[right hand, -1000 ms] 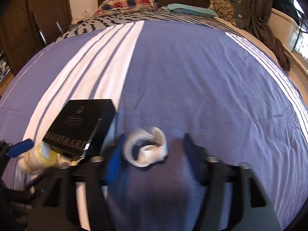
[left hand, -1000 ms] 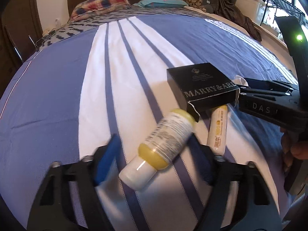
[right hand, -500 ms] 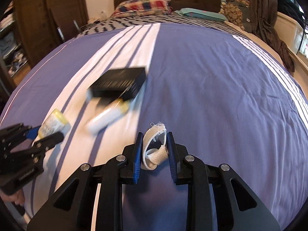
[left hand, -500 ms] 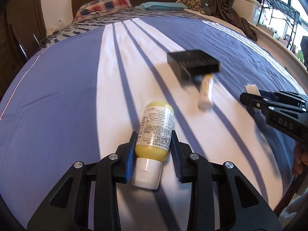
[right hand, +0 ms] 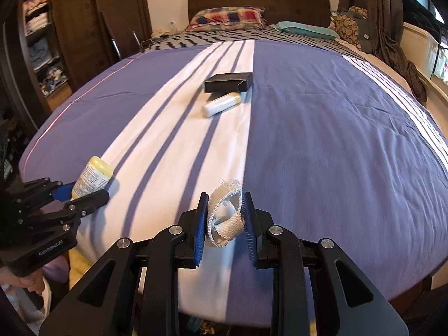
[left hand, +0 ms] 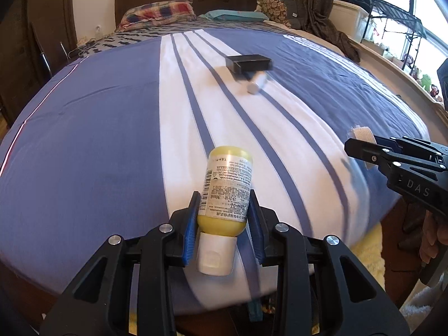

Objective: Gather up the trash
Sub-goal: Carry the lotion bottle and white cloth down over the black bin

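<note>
Left gripper (left hand: 224, 225) clamps a small yellow plastic bottle with white cap (left hand: 225, 193), held above the blue-and-white striped bedspread (right hand: 322, 140). Black cardboard box (right hand: 228, 82) and white-yellow tube (right hand: 221, 104) lie touching mid-bed. Right gripper (right hand: 225, 224) pinches a crumpled white woven fabric scrap (right hand: 225, 218) near the bed's foot.

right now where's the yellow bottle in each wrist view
Left wrist: yellow bottle at bottom centre, clamped in the left gripper, cap toward the camera.
Right wrist: same bottle at the left edge, held over the bed's edge.
Shared landmark: the black box on the white stripe.
</note>
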Demonstrator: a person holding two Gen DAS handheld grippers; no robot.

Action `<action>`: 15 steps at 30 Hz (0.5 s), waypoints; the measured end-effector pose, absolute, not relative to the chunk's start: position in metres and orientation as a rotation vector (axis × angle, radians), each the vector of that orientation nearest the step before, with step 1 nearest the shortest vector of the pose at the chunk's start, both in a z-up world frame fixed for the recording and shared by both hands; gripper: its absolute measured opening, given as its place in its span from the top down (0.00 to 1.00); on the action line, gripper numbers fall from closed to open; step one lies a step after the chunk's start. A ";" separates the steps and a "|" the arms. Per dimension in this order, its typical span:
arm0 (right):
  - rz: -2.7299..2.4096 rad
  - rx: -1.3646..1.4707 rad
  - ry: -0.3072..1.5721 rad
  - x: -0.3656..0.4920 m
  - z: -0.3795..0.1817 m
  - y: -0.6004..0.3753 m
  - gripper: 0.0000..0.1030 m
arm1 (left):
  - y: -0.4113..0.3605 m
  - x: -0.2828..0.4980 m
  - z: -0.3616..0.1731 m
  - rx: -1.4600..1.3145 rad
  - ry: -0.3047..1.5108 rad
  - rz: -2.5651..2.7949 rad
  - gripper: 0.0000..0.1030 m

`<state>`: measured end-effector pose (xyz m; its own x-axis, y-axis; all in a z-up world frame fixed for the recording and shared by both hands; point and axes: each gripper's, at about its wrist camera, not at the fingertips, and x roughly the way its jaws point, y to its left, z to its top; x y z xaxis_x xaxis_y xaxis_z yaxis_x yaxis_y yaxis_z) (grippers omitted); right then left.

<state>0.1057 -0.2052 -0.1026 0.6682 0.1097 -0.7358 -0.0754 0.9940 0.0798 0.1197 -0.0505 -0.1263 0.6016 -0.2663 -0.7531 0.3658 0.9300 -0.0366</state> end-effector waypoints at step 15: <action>0.137 0.100 0.888 0.008 -0.144 -0.186 0.75 | -0.041 0.014 -0.157 0.093 0.893 -0.403 0.71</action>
<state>0.0082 -0.1855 -0.1445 0.6227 0.1605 -0.7658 -0.0779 0.9866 0.1434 0.0143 -0.0412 -0.1569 0.5577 -0.3023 -0.7730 0.3792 0.9212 -0.0867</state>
